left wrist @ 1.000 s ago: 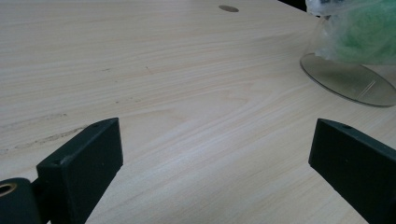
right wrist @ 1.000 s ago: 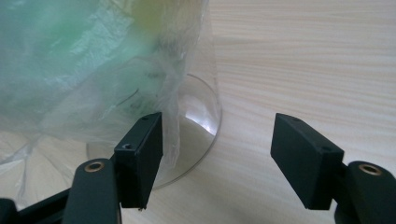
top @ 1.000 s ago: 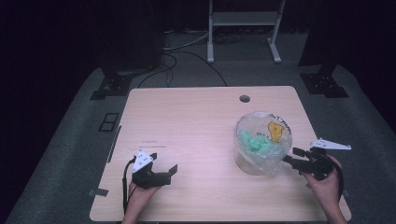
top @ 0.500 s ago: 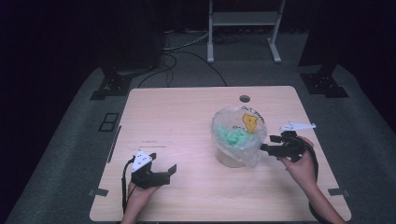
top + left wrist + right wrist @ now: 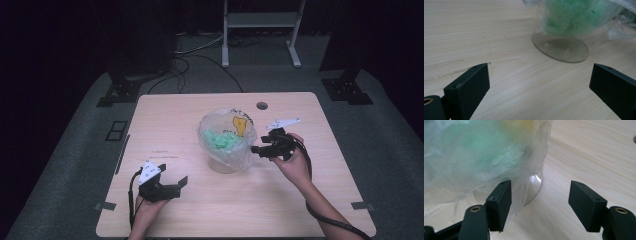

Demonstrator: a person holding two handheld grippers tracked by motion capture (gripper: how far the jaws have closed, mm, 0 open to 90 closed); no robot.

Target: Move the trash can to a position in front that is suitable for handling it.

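Crinkled clear bag [image 5: 227,142], round glass base [image 5: 560,47]

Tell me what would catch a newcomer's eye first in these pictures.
Most striking is the clear container draped in a thin plastic bag with bright green stuffing and a yellow print, standing near the middle of the pale wooden table. The right gripper sits at the bag's right side, jaws open, one jaw against the crinkled plastic. The left gripper rests open near the table's front left, apart from the container.
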